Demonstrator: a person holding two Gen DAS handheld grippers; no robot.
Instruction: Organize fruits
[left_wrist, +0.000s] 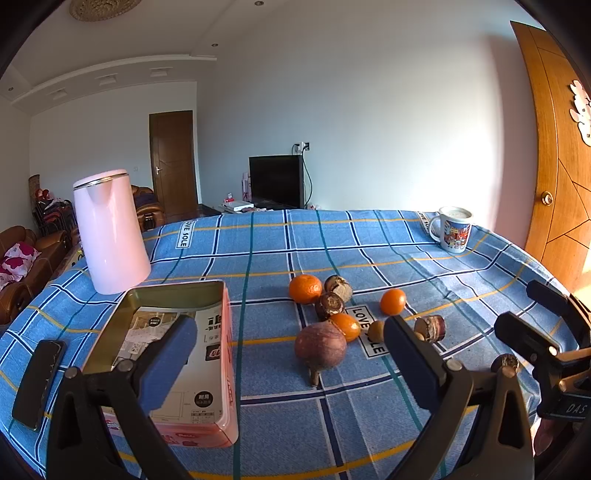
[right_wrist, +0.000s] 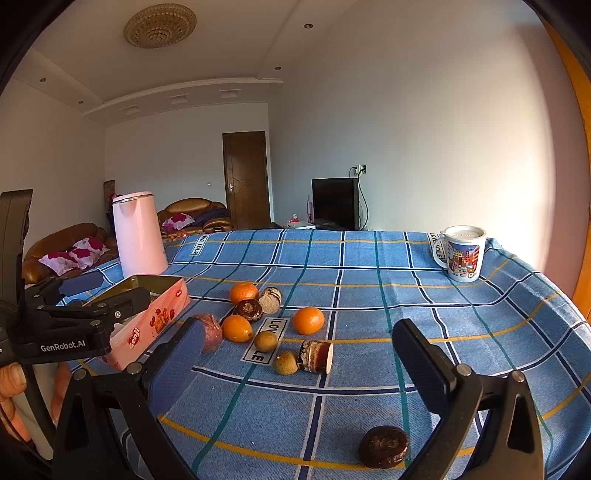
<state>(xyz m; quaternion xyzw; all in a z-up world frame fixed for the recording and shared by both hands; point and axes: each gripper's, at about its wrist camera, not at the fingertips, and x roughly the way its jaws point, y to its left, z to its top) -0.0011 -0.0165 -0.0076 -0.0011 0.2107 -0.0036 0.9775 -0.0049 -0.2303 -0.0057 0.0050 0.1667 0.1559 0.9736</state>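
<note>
Fruits lie in a loose cluster on the blue checked tablecloth (left_wrist: 280, 251): three oranges (left_wrist: 305, 288) (right_wrist: 308, 320), a purple round fruit with a stalk (left_wrist: 320, 350), several dark brown round pieces (right_wrist: 249, 310), two small tan fruits (right_wrist: 266, 340), and one dark piece apart at the near edge (right_wrist: 383, 446). An open pink tin box (left_wrist: 207, 369) (right_wrist: 155, 314) with a printed sheet inside stands left of them. My left gripper (left_wrist: 290, 363) is open and empty, above the box's right edge and the purple fruit. My right gripper (right_wrist: 299, 365) is open and empty, short of the cluster.
A pink kettle (left_wrist: 110, 232) (right_wrist: 138, 234) stands at the back left behind the box. A printed mug (left_wrist: 453, 229) (right_wrist: 463, 254) stands at the back right corner. A black phone (left_wrist: 38, 384) lies left of the box. A wooden door (left_wrist: 554, 155) is beyond the table's right edge.
</note>
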